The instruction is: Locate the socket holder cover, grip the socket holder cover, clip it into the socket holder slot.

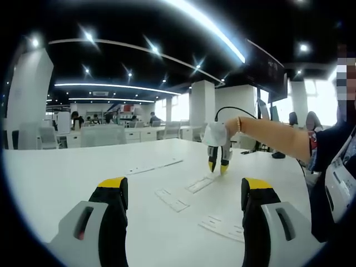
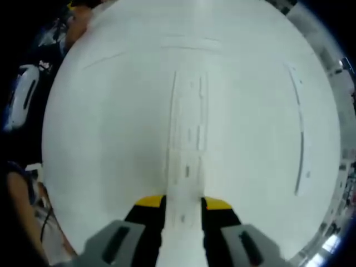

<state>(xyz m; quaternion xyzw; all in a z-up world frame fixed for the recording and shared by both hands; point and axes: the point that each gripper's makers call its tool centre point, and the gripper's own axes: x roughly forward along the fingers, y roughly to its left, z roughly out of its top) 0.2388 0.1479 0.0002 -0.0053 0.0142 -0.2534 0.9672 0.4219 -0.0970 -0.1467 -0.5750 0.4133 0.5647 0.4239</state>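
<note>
Right hand-held gripper (image 2: 183, 204) pointed down, clenched on white socket holder cover (image 2: 186, 161) for clipping (slot unclear). Left hand-held gripper (image 1: 183, 194) released, hovering over worktop (image 1: 67, 172), keeping clear.

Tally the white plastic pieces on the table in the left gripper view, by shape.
Short flat pieces: 3
Long thin strip: 1
Total: 4
The right claw stands over one short piece.

Left gripper view faces level across the table (image 1: 67, 178); right gripper view looks straight down, close.
</note>
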